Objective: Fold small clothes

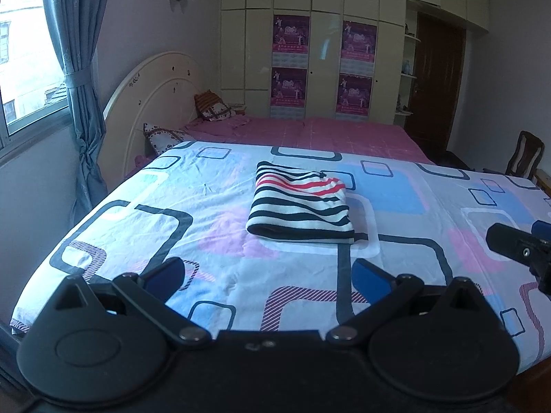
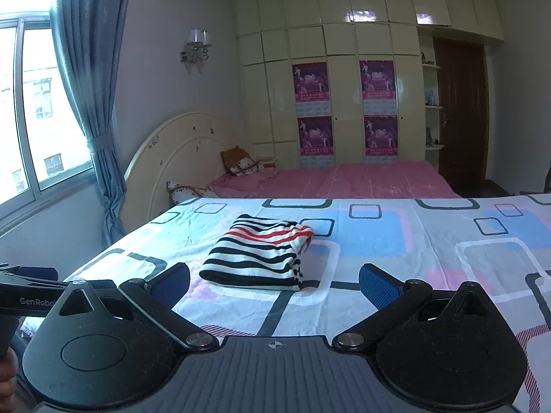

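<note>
Both the left claw (image 1: 268,275) and the right claw (image 2: 273,284) are held low over the patterned sheet (image 1: 137,206), spread wide and empty. The striped garment (image 1: 301,206) is seen folded ahead. A pink bed (image 1: 310,130) and wardrobe (image 1: 323,51) are seen behind.

A home bedroom: bed (image 2: 344,182), wardrobe (image 2: 344,103) (postered), curtained window (image 2: 34,103).

"GenRobo…", cut off, on the left tongs (image 2: 31,301).
</note>
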The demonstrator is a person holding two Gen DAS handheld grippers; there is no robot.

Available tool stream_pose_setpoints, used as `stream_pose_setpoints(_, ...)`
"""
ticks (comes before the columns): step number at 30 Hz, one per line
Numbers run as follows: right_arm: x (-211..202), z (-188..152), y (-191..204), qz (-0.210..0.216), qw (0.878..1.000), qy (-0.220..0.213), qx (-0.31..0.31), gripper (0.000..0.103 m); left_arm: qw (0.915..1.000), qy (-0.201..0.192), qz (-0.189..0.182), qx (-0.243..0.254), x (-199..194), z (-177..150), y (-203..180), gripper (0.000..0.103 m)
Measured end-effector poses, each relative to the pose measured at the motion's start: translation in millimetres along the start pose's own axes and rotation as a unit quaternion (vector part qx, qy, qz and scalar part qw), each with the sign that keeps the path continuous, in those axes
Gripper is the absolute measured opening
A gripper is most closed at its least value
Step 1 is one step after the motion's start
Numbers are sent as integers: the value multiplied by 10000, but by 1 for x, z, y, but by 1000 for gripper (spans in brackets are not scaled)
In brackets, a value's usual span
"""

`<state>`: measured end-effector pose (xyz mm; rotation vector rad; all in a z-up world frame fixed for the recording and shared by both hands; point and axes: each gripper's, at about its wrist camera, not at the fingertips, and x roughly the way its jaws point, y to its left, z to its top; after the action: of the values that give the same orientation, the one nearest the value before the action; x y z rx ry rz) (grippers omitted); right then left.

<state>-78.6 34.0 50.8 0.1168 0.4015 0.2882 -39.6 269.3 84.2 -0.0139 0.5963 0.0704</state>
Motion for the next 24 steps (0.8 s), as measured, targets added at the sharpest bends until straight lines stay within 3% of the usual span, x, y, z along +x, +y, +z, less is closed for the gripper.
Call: stream_pose_setpoints(24, 2, 3, -8, 43, 10000, 51, -4, 103, 10000, 62, -4, 13, 5, 4, -13, 103)
